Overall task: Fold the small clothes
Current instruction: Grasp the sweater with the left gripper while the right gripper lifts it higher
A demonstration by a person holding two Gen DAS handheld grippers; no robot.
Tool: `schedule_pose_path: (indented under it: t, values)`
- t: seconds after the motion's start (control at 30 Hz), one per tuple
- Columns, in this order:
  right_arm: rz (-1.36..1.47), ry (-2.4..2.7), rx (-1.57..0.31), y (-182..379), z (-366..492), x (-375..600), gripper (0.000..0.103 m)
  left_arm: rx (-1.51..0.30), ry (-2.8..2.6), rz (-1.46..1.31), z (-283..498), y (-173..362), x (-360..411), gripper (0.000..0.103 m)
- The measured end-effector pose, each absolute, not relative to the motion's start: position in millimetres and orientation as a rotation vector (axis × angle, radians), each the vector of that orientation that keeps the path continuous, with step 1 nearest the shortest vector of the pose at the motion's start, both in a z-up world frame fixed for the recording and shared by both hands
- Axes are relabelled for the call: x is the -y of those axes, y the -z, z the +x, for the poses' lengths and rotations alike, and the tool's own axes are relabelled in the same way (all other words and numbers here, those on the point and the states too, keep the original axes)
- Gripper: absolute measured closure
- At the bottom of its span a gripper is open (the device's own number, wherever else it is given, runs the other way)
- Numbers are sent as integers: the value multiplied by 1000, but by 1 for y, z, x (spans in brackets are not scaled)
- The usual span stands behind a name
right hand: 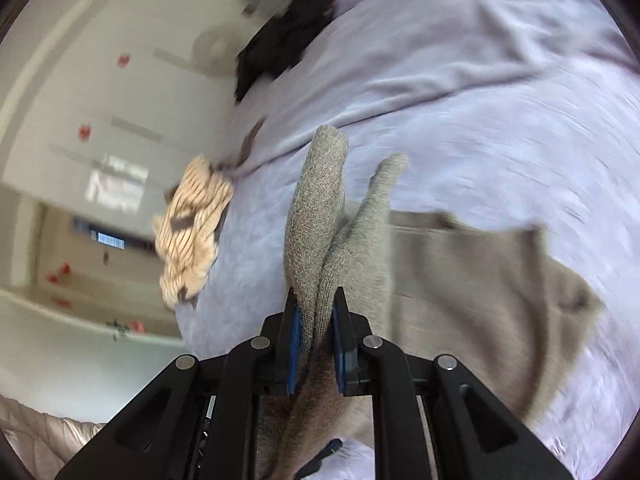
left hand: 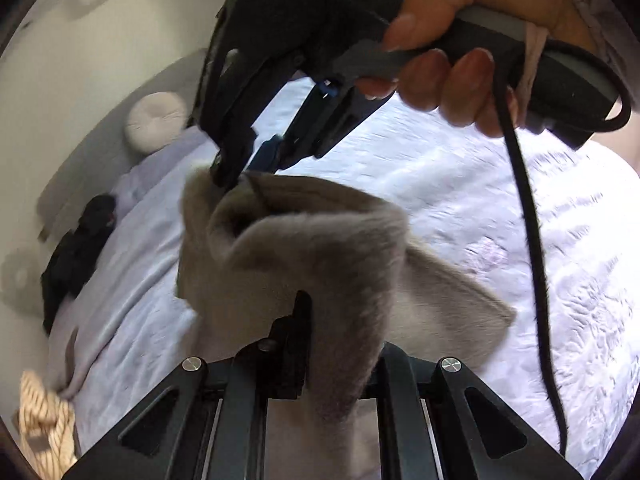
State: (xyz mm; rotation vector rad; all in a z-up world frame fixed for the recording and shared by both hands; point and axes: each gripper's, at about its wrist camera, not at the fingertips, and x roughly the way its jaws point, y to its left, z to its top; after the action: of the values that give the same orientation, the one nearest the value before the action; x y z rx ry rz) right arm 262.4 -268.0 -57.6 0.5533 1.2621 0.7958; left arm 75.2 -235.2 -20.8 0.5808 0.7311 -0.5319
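A: Entry, near field first. Left tongs [left hand: 304,344]: clenched on the grey knit garment [left hand: 320,248], one piece, cloth draped over the fingers and hiding most of one.

B: Right tongs [right hand: 316,336]: also clenched on that same garment [right hand: 320,220]. Two blue pads [right hand: 297,340] pinch a doubled fold of knit that stands up between them. From the left wrist view the right tongs [left hand: 236,168] bite the garment's upper edge, with the person's right hand [left hand: 480,40] on the handle and one black cable [left hand: 528,240] hanging down.

A: Garment position?

B: Held up between the two tongs above the bed [right hand: 480,100]; its lower part trails blurred toward the lilac quilt, contact cannot be told.

A: Farther items, counted?

B: One cream striped garment [right hand: 192,232] crumpled at the bed's edge. One black heap of clothes [right hand: 280,48] beyond it. One round white cushion [left hand: 156,120] by the headboard.
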Motion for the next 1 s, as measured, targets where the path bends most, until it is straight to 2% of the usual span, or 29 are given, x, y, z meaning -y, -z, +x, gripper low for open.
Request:
schedule_pose_path:
  t: [0.27, 0.4, 0.43, 0.47, 0.5, 0.53, 0.67, 0.73, 0.77, 0.8, 1.0]
  values:
    - [669, -549, -1372, 174, 232, 362, 88, -885, 618, 686, 60, 95, 285, 90]
    - [740, -517, -1382, 209, 224, 370, 87, -914, 598, 664, 55, 99, 279, 90]
    - [749, -518, -1375, 211, 224, 371, 87, -922, 599, 653, 55, 97, 278, 75]
    - [751, -521, -1373, 211, 223, 374, 87, -938, 615, 629, 56, 96, 279, 52]
    - [751, -520, -1375, 211, 224, 376, 87, -936, 621, 591, 54, 89, 274, 44]
    - [753, -513, -1379, 210, 222, 379, 87, -924, 621, 575, 58, 82, 270, 41]
    - [782, -478, -1391, 199, 214, 400, 77, -934, 643, 504, 48, 59, 254, 41]
    - [813, -470, -1375, 190, 201, 412, 60, -948, 632, 439, 48, 47, 240, 41]
    - [834, -469, -1368, 186, 194, 413, 42, -953, 620, 406, 50, 42, 233, 41]
    - [858, -472, -1358, 181, 186, 418, 37, -960, 596, 369, 55, 37, 222, 41]
    - [859, -511, -1335, 170, 160, 422, 37, -1064, 391, 92, 131, 46, 149, 41]
